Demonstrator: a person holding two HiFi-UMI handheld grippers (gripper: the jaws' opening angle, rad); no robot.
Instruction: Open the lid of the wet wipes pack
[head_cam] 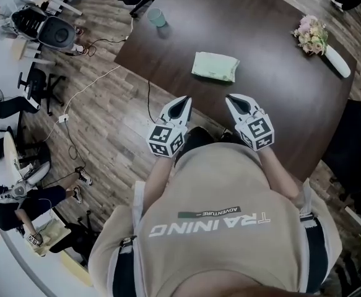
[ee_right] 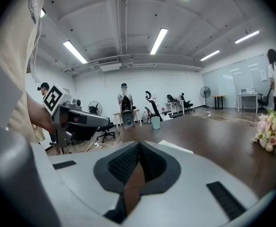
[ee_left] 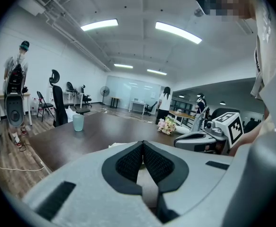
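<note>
**Both grippers clenched, pack untouched**

Wipes pack (head_cam: pixel 215 66) lies flat on the dark table (head_cam: pixel 264 54). Left gripper (head_cam: pixel 186 100) and right gripper (head_cam: pixel 230 98) sit side by side over the near table edge, at 6 o'clock of the pack and apart from it. Each pair of jaws is pressed together with nothing between. Cup (head_cam: pixel 157 17) is at 11 o'clock of the pack and flowers (head_cam: pixel 311 34) at 2 o'clock.

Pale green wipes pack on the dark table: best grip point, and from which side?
Likely a short end of the pale green soft wet wipes pack, pinched from above: it lies flat on the dark brown table, leaving no gap beneath. Its lid is too small to make out here.
</note>
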